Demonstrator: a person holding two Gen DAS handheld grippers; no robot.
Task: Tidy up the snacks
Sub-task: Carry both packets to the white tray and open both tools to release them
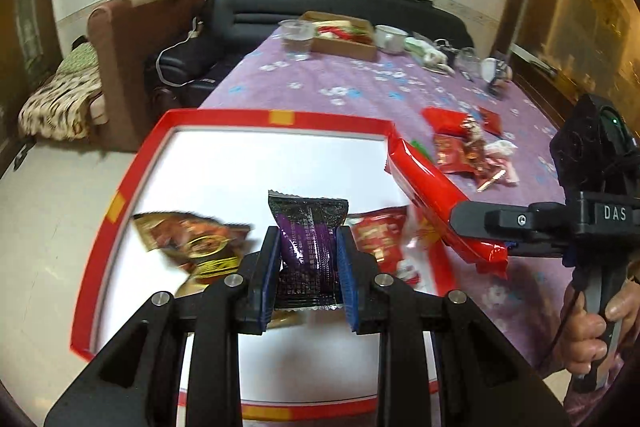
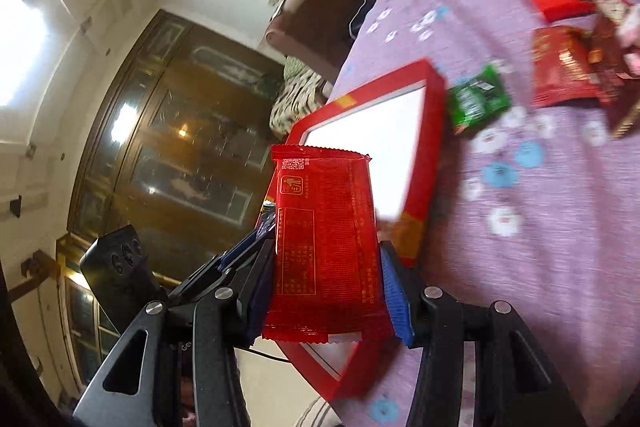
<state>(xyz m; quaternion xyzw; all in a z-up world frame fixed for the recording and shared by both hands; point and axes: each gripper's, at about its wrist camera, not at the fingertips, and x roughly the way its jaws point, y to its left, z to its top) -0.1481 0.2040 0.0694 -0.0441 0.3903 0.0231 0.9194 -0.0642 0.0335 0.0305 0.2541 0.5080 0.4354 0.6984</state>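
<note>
1. While both hands carry a snack toward it, the red-rimmed tray (image 1: 120, 195) with its white floor lies straight ahead of and below the left claw (image 1: 308, 267), which is clamped narrow on a purple-and-black snack packet (image 1: 306, 247); the packet stands lengthwise along the fingers, its crimped top edge pointing away over the tray floor.
2. The right claw (image 2: 326, 291) grips a long red snack packet (image 2: 324, 247) across its width at a medium opening. The packet's long axis runs forward along the fingers, and in the left wrist view it slants over the tray's right rim.
3. The left claw looks the nearer to a drop, judged from its place over the tray's middle; the right claw hangs at the tray's edge, with the tray to its front.
4. Two packets already lie in the tray: a brown-and-gold packet (image 1: 192, 239) left of the left claw and a red packet (image 1: 380, 235) to its right.
5. More wrapped snacks (image 1: 468, 147) and a green packet (image 2: 478, 101) wait on the purple flowered counter (image 1: 360, 95) beyond the tray's right rim.
6. Motion blur smears the loose snacks, so their labels cannot be read. The tray's near corners are cut off by the claw bodies, and each packet's lower end hides behind the pads.
</note>
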